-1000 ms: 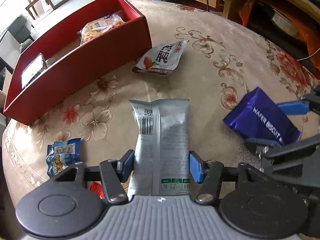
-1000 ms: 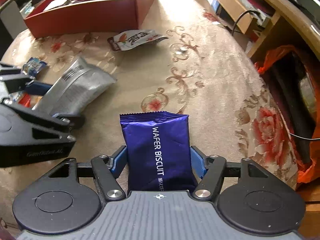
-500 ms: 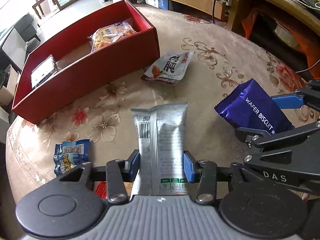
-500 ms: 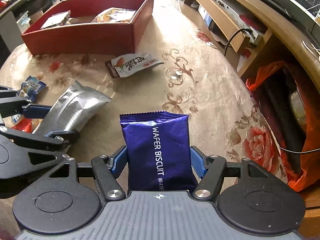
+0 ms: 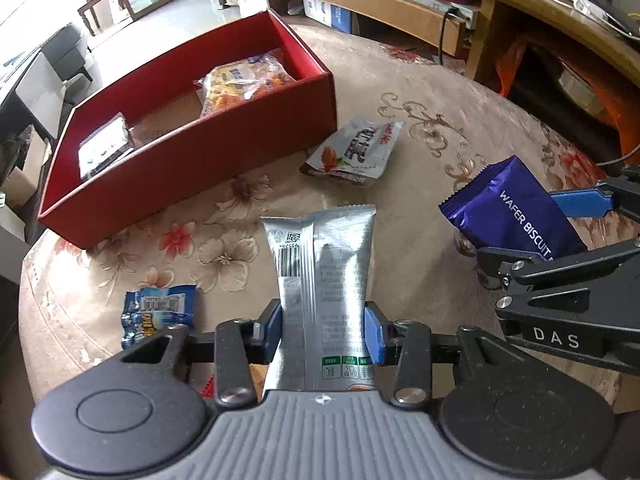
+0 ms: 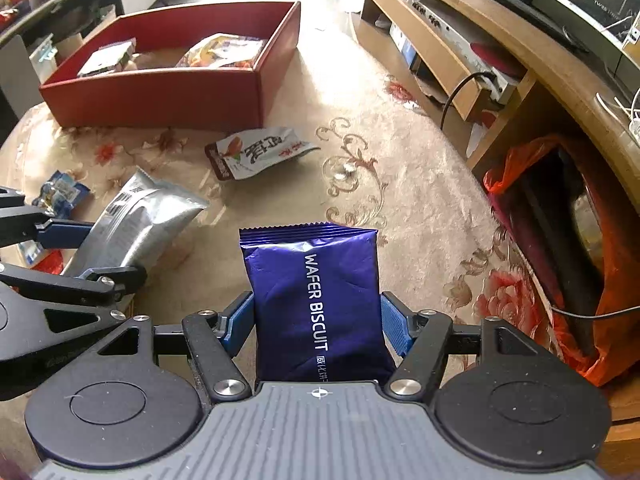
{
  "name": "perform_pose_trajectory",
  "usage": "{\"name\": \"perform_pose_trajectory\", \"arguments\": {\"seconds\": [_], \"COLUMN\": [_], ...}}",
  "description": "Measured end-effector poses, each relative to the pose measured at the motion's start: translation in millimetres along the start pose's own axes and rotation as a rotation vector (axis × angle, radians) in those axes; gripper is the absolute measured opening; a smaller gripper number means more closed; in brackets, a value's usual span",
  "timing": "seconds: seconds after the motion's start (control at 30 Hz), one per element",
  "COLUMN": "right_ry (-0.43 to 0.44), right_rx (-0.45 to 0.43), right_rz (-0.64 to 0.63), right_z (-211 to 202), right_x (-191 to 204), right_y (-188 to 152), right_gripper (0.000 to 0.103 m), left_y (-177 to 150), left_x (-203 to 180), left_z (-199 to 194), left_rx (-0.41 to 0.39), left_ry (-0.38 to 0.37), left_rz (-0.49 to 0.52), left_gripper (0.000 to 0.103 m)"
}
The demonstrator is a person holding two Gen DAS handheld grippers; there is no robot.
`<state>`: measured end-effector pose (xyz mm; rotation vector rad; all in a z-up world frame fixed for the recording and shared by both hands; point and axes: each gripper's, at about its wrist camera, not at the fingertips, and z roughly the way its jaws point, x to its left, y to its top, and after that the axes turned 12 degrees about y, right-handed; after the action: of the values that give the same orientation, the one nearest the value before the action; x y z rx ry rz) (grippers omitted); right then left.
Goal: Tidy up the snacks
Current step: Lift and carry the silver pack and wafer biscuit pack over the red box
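My left gripper [image 5: 323, 326] is shut on a silver snack packet [image 5: 324, 276] and holds it above the table; it also shows in the right wrist view [image 6: 136, 220]. My right gripper [image 6: 318, 326] is shut on a purple wafer biscuit pack [image 6: 316, 300], seen to the right in the left wrist view [image 5: 512, 212]. A red box [image 5: 192, 164] stands at the far left with an orange snack bag [image 5: 240, 80] and a small packet [image 5: 104, 148] inside. A white snack pouch [image 5: 354, 152] lies beside the box. A blue packet [image 5: 160, 314] lies near the table's edge.
The round table has a floral cloth [image 6: 400, 208]. A wooden TV stand [image 6: 460, 40] runs along the right. An orange plastic bag [image 6: 560, 240] sits beside the table at right. A red wrapper [image 5: 206, 388] lies under my left gripper.
Both grippers have risen and pulled back with their packets held. The red box and white pouch now show from higher up and farther off.
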<state>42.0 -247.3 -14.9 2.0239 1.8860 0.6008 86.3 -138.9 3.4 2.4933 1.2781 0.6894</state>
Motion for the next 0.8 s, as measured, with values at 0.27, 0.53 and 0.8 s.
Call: {"name": "perform_pose_trajectory", "arguments": {"seconds": [0.27, 0.53, 0.8], "right_ry": [-0.017, -0.007, -0.001], "right_rx": [-0.023, -0.047, -0.071], "right_rz": [-0.022, -0.049, -0.064], "right_z": [-2, -4, -6], "right_x": [8, 21, 31], "right_y": [10, 21, 32], "right_gripper": [0.072, 0.072, 0.072], "left_y": [7, 11, 14], "left_x": [14, 29, 38], "left_z": [-10, -14, -16], "left_rx": [-0.038, -0.061, -0.071], "left_ry": [0.036, 0.06, 0.081], "left_rz": [-0.04, -0.081, -0.112], "left_gripper": [0.039, 0.039, 0.039]}}
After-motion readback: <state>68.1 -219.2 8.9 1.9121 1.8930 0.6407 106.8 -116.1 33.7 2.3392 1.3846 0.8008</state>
